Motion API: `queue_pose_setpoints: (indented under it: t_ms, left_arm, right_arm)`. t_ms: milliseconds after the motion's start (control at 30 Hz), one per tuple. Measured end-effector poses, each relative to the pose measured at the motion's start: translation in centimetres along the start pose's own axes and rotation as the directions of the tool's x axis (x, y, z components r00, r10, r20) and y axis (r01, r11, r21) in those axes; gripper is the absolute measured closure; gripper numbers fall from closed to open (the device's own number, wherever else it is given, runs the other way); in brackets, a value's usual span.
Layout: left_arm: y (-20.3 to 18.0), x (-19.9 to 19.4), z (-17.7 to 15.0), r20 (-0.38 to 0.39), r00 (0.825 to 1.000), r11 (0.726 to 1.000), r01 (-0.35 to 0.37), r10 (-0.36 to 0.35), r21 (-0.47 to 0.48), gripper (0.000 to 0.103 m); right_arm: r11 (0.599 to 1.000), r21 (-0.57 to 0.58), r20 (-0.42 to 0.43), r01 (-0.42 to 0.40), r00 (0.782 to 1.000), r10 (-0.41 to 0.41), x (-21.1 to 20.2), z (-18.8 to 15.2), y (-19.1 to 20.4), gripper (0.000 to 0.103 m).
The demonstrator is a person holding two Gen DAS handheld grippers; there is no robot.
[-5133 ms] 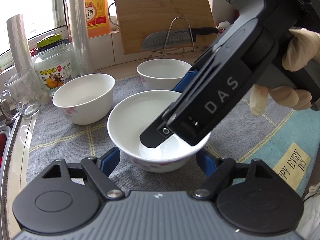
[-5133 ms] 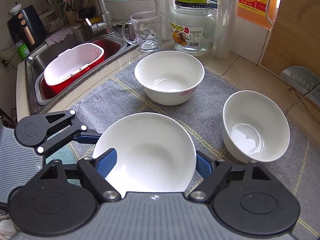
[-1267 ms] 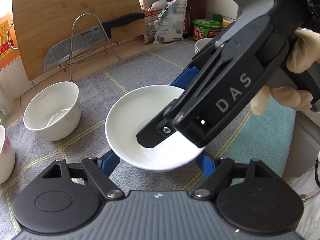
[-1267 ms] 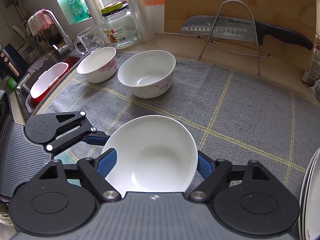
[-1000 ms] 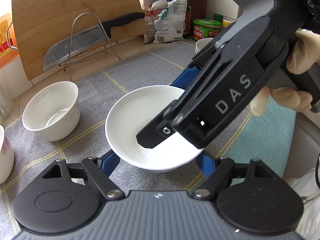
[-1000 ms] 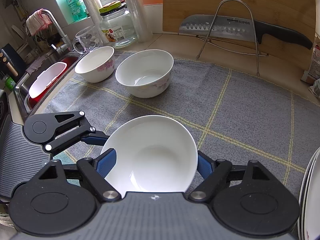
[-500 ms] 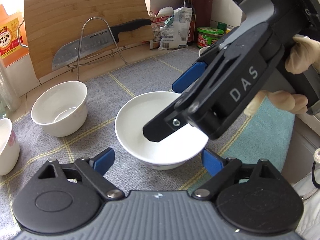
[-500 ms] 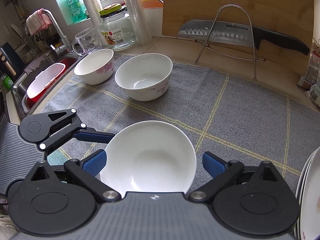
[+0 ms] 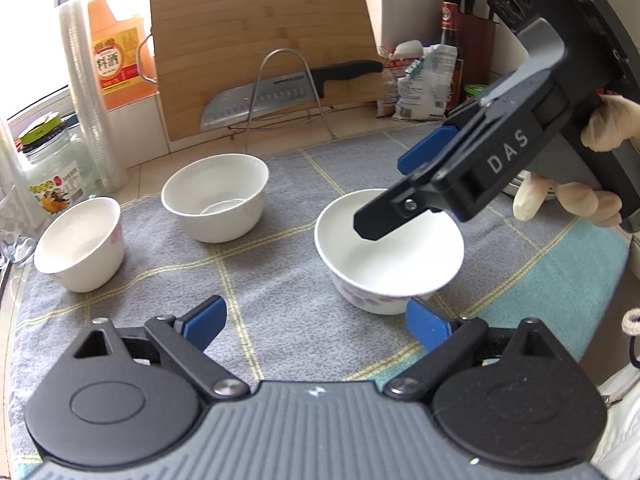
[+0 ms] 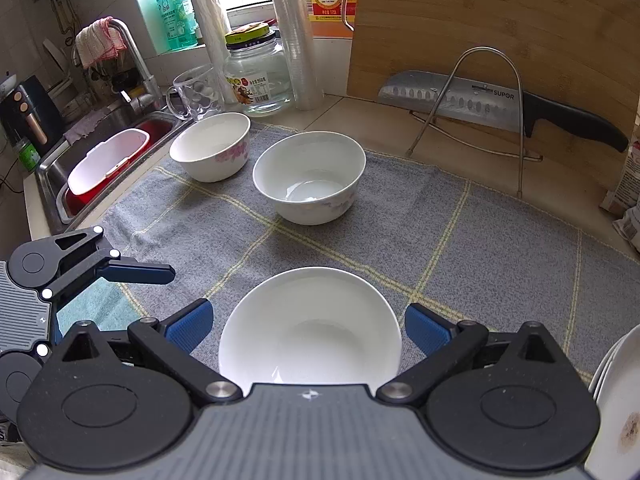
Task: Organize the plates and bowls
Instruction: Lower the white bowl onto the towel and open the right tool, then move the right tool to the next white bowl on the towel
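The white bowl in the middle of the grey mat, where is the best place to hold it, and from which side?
Probably grip the middle bowl by its near rim, one finger inside and one outside, coming from above. It stands upright and empty, apart from the other bowls, and its steep wall is likely too wide to span.

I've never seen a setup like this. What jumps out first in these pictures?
Three white ceramic bowls on a grey checked cloth: the nearest bowl sits between the wide-open right tongs, free of both pads. Behind, a steel kitchen knife rests on a wire rack against a bamboo cutting board.
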State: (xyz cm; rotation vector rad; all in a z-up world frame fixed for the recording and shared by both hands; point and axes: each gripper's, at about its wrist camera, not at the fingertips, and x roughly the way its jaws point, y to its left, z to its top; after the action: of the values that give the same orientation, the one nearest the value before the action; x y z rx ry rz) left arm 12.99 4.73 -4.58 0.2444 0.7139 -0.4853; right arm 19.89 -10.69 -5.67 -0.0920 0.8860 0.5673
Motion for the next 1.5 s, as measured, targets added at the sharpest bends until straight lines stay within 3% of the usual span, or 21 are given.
queue_pose_setpoints:
  t_ms: [100, 267, 433, 567, 867, 1067, 1267, 1500]
  left_arm:
    - [0.5, -0.4, 0.2, 0.014, 0.996, 0.995, -0.083, 0.083, -0.048, 0.007]
    - [1.5, -1.5, 0.5, 0.014, 0.976, 0.968, -0.216, 0.219, -0.128, 0.007]
    - [3.4, -2.0, 1.2, 0.039, 0.956, 0.949, -0.284, 0.292, -0.137, 0.003]
    - [5.4, -0.8, 1.6, 0.059, 0.964, 0.962, -0.25, 0.258, -0.111, 0.003]
    - [8.1, 4.0, 1.9, 0.075, 0.99, 0.992, -0.12, 0.121, -0.028, 0.003]
    - [9.0, 6.7, 2.4, 0.073, 0.994, 0.996, -0.079, 0.077, 0.029, 0.003]
    - [9.3, 8.3, 3.1, 0.07, 0.997, 0.998, -0.046, 0.044, 0.031, 0.004]
    - [8.9, 10.0, 3.4, 0.05, 0.998, 0.999, -0.032, 0.03, 0.033, 0.007]
  right_arm:
    - [0.999, -0.047, 0.011, -0.012, 1.0, 0.012, 0.0, 0.5, -0.1, 0.0]
    - [0.994, -0.094, 0.009, -0.054, 0.998, 0.055, 0.7, 1.8, -0.6, 0.0]
    - [0.99, -0.128, 0.026, -0.064, 0.997, 0.068, 0.9, 3.3, -0.4, 0.0]
    - [0.994, -0.106, 0.048, -0.036, 0.998, 0.041, 0.8, 4.2, -0.4, 0.0]
    - [0.993, -0.016, 0.036, 0.118, 0.992, -0.118, 1.6, 5.5, 0.4, 0.0]
    - [0.982, 0.044, 0.025, 0.184, 0.982, -0.185, 2.3, 6.2, 0.5, 0.0]
    - [0.979, 0.057, 0.005, 0.197, 0.98, -0.198, 3.3, 6.8, 0.5, 0.0]
    - [0.988, 0.019, -0.01, 0.152, 0.988, -0.151, 5.1, 8.2, 0.1, 0.0]
